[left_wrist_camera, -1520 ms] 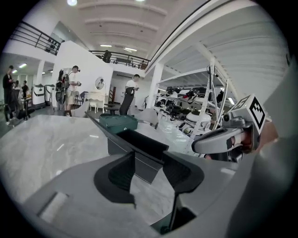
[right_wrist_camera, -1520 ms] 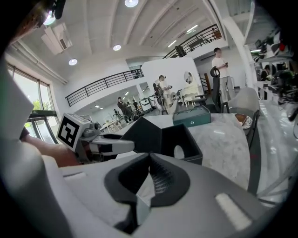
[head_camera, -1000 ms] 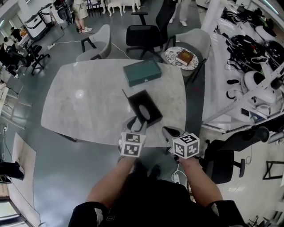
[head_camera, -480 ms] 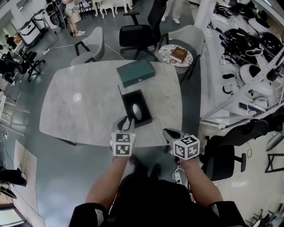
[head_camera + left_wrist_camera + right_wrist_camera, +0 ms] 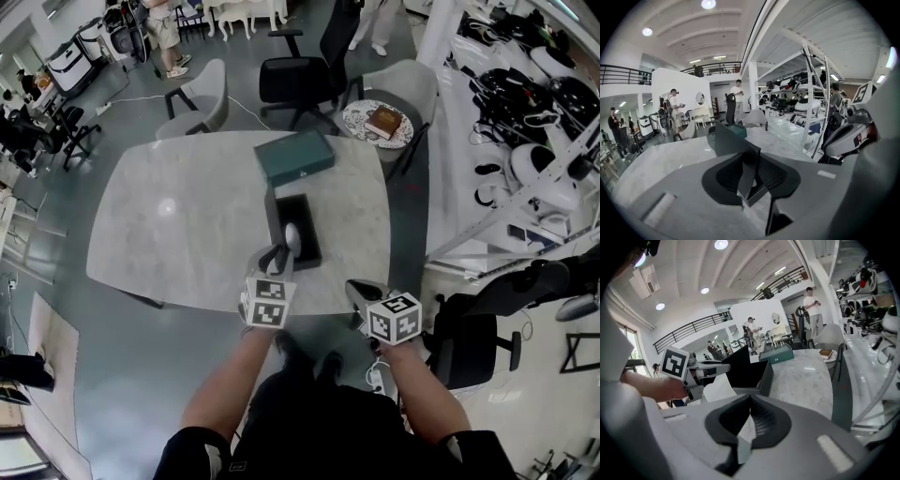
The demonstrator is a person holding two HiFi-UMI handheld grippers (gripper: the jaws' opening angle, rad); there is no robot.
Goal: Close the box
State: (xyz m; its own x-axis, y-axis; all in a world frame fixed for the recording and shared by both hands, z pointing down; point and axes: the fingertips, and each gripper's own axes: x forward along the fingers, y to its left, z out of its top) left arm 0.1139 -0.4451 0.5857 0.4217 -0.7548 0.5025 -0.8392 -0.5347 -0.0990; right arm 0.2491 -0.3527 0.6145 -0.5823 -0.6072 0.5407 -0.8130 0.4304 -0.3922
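The black box [image 5: 298, 236] lies open near the table's front edge, with a white oval thing inside it. Its lid [image 5: 270, 214] stands upright along the left side. My left gripper [image 5: 275, 255] is at the lid's near corner. In the left gripper view the lid panel [image 5: 733, 140] runs between the jaws. The left gripper [image 5: 749, 171] has just been closing and its pads press on the panel. My right gripper [image 5: 356, 289] hovers off the table's front edge, right of the box. It is shut with nothing held [image 5: 749, 404], and the box [image 5: 757, 371] lies ahead of it.
A closed green case [image 5: 293, 157] lies on the marble table [image 5: 178, 220] beyond the box. Chairs stand at the far side, one with a plate and a book [image 5: 384, 120]. Equipment racks [image 5: 534, 112] line the right. People stand far off.
The left gripper has come onto the lid's near corner and its jaws have narrowed around it. The lid has risen from a leftward lean to upright. The right gripper has stayed where it was.
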